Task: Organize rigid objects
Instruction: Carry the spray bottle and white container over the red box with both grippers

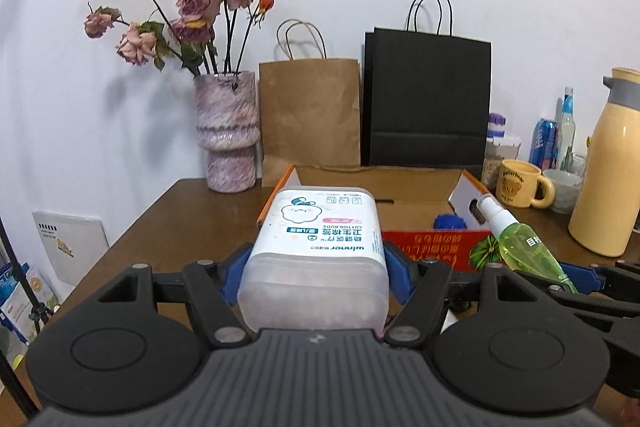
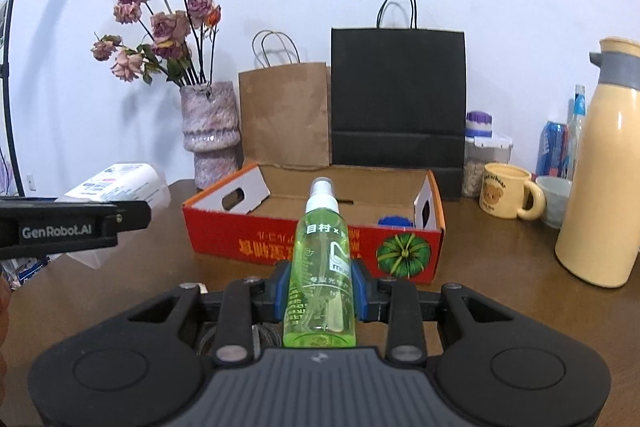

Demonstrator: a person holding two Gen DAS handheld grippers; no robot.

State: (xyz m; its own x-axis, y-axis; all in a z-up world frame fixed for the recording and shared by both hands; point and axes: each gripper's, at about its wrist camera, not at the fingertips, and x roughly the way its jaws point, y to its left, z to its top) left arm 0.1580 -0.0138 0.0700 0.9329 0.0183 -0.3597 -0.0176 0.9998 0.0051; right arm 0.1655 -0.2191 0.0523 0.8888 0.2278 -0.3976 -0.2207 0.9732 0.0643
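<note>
This looks like a lived-in home corner. A brown wooden worktop (image 2: pixel 500 267) stands against a plain white wall. At upper left of the frame a mottled purple ceramic vase (image 2: pixel 209 131) holds dried pink roses (image 2: pixel 160 23). Behind centre, a brown paper carrier bag (image 2: pixel 284 115) and a black paper carrier bag (image 2: pixel 398 95) lean on the wall. At right sit a yellow bear-print mug (image 2: pixel 506 195), a cream insulated jug with a grey collar (image 2: pixel 600 167), a blue drink can (image 2: pixel 554 149) and a clear plastic food container (image 2: pixel 486 157).

Blue object (image 2: pixel 394 220) half-hidden in box (image 2: pixel 312 247)
</note>
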